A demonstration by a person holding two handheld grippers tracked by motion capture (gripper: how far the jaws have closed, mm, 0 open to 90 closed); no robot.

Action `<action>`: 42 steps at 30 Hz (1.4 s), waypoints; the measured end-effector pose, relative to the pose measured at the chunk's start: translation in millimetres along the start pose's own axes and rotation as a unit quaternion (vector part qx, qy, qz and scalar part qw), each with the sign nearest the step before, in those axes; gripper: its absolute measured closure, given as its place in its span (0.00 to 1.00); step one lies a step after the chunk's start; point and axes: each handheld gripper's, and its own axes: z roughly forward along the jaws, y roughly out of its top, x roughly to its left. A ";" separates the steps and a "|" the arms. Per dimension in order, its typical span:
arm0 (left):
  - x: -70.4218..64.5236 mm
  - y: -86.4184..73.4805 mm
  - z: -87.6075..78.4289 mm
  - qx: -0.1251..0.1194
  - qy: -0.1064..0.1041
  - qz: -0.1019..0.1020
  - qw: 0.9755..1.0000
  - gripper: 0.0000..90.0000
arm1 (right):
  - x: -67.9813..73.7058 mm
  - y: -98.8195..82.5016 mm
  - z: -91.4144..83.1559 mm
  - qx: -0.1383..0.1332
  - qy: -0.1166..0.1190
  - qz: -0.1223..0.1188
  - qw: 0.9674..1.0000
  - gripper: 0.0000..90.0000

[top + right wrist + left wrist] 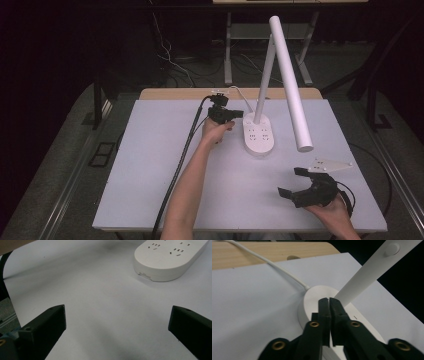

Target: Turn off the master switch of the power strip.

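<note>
The left gripper [329, 301], jaws closed on nothing, presses the rear of the white oval socket-studded lamp base [259, 135] mid-table [150, 175]. The right gripper [296, 182] hovers wide open, empty. A skewed push could tip the lamp.
</note>
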 end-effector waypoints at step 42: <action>-25.6 -47.4 -152.4 0.013 0.002 0.081 0.997 0.00 | -0.7 -0.4 2.2 -0.001 -0.008 0.005 1.000 0.01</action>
